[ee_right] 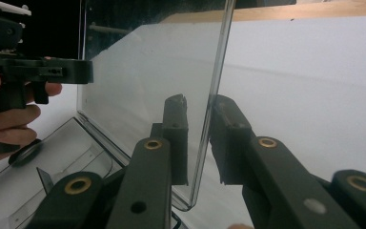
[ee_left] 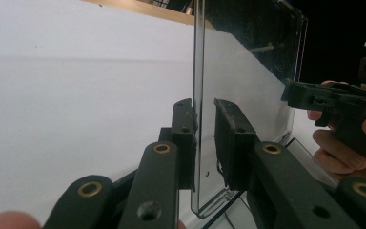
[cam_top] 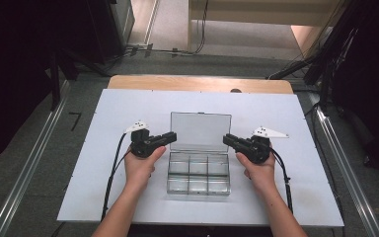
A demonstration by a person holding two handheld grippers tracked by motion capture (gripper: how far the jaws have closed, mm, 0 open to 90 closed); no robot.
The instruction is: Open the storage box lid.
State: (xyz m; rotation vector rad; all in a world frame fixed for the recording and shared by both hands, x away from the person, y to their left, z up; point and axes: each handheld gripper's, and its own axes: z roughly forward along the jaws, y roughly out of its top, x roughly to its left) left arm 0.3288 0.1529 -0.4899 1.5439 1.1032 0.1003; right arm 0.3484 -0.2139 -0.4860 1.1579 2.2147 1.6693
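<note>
High view: white tabletop point(cam_top: 118, 113), dark room.

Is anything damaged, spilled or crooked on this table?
Nothing stands out. The clear box sits square on the white board, its compartments look bare, and its lid stands open, with the left tool and right tool astride its side edges.

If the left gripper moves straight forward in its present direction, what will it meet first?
Probably more of the clear lid, whose edge already stands between the left gripper jaws; farther along that line is the right gripper.
</note>
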